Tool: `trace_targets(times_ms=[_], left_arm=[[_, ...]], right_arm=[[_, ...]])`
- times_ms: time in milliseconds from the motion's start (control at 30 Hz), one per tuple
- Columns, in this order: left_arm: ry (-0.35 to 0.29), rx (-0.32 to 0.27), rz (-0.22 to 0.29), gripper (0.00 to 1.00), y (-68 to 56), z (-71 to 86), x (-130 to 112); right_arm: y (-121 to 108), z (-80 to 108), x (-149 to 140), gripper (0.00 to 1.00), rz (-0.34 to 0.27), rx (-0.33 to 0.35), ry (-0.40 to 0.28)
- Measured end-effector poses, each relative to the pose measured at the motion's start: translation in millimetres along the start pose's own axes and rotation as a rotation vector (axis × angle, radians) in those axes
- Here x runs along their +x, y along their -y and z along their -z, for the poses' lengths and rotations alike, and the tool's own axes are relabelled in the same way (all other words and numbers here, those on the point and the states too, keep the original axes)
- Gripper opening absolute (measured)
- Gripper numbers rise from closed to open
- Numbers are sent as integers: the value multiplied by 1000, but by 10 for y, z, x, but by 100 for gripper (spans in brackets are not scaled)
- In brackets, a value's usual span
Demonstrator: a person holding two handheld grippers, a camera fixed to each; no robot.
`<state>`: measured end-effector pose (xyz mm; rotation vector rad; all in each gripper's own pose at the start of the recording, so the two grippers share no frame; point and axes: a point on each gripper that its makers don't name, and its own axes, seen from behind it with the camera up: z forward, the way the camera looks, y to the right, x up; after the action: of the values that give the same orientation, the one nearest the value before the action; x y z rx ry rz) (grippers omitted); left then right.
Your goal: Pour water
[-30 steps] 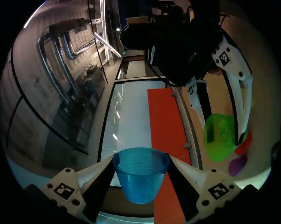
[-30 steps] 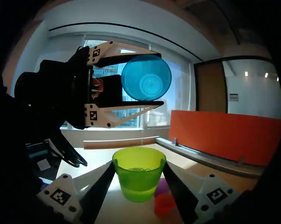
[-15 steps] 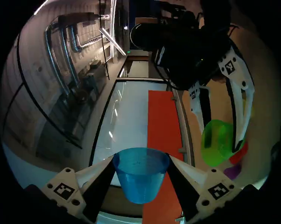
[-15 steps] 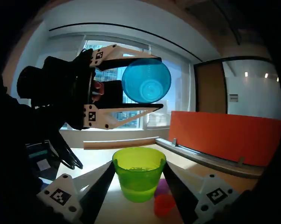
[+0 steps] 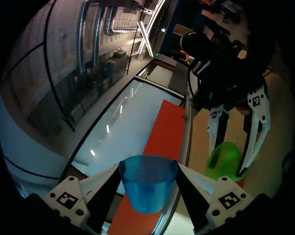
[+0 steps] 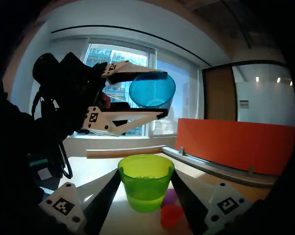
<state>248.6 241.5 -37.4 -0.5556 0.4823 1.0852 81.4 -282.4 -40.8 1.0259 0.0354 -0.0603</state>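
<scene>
My left gripper is shut on a translucent blue cup. From the right gripper view that blue cup hangs high in the left gripper, tipped on its side with its rim turned down and away. My right gripper is shut on a green cup that stands upright with water in its lower part. In the left gripper view the green cup sits between the right gripper's white fingers, lower right.
A pale table lies below the green cup, with a small red cup and a purple one on it. An orange panel runs along the right. Big windows are behind.
The left gripper has rolled back with the blue cup: its bottom faced the right camera before, now its side shows. The green cup stays still.
</scene>
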Motion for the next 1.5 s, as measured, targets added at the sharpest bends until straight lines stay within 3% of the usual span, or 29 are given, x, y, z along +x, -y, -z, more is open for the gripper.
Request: trace_targets(times_ms=[800, 1100, 1500], left_arm=[[-20, -32, 690, 88, -61, 47, -315], [3, -39, 814, 88, -141, 42, -448], [24, -38, 893, 88, -228, 95, -655]], right_arm=[[40, 66, 107, 90, 3, -16, -18], [56, 72, 129, 89, 3, -18, -20], [-11, 136, 146, 90, -8, -40, -18]])
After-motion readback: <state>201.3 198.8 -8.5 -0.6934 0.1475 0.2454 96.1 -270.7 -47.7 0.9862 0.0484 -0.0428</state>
